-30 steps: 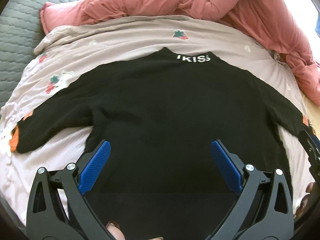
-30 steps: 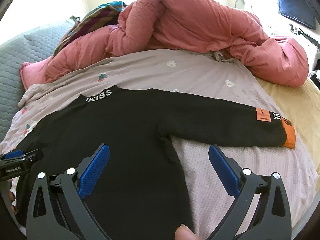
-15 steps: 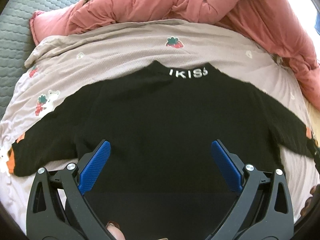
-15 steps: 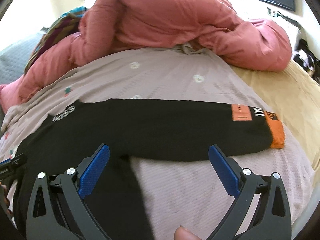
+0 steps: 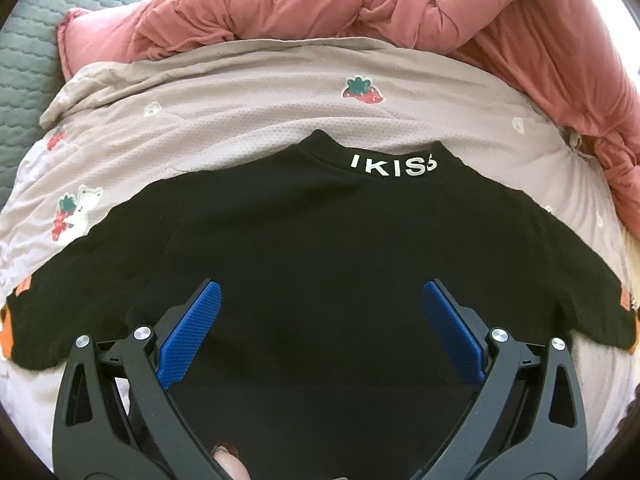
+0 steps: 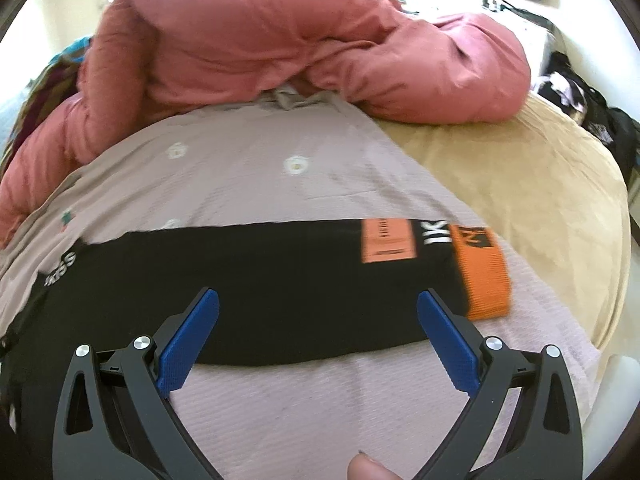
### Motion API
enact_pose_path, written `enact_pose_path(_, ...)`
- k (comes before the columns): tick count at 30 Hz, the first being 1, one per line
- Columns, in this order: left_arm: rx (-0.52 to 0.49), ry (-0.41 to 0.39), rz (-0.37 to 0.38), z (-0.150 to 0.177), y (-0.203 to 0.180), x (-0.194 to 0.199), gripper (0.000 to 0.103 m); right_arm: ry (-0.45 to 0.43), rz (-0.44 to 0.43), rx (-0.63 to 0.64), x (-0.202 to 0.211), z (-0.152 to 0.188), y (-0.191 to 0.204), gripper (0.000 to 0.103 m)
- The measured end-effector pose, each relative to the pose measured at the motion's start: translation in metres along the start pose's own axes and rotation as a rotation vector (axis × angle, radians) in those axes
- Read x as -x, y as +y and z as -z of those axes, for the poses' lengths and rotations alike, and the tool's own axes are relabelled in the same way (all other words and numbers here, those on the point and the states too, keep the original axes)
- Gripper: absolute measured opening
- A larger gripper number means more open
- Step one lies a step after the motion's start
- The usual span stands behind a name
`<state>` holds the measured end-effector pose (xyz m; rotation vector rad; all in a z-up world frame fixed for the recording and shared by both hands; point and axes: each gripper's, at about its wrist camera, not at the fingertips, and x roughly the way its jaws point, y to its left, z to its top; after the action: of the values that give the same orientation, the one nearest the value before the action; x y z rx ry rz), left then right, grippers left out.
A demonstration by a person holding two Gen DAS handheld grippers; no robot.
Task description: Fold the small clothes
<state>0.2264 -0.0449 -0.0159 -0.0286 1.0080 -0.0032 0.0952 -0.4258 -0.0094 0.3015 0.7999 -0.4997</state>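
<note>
A pink quilt [image 5: 400, 4] is heaped at the far side of the bed's strawberry-print sheet [image 5: 248, 112]. On the sheet a black sweater [image 5: 328, 248] lies flat, collar pointing away, sleeves stretched left–right. The left claw [image 5: 322, 300] and right claw [image 6: 318, 312] hover wide open, empty.

Both tongs are built alike: the left tongs [image 5: 322, 332] have two black plastic arms with triangular cut-outs, each carrying two round silver screw heads near its top, and each finger ends in a blue pad [image 5: 190, 336] with a fine knurled texture. The right tongs [image 6: 318, 340] show the same black frame, silver screws and blue textured pads [image 6: 448, 344]. A fingertip [image 5: 228, 462] peeks in at 6 o'clock of the left view, its nail painted dark, and another fingertip [image 6: 366, 468] at 6 o'clock of the right view
</note>
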Motion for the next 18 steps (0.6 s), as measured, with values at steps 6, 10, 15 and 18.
enact_pose_path(6,-0.048,0.006,-0.004,0.006,-0.005,-0.008,0.095,0.039,0.069,-0.093,-0.014,-0.004,-0.055,0.099)
enact_pose_path(10,-0.071,-0.029,0.037,0.008,-0.009,-0.004,0.095,0.077,0.109,-0.141,-0.025,0.000,-0.088,0.099)
enact_pose_path(15,-0.096,-0.059,0.090,0.009,-0.013,0.000,0.095,0.096,0.110,-0.150,-0.035,0.001,-0.104,0.099)
enact_pose_path(18,-0.100,-0.042,0.088,0.012,-0.014,-0.006,0.095,0.121,0.073,-0.179,-0.043,-0.003,-0.111,0.098)
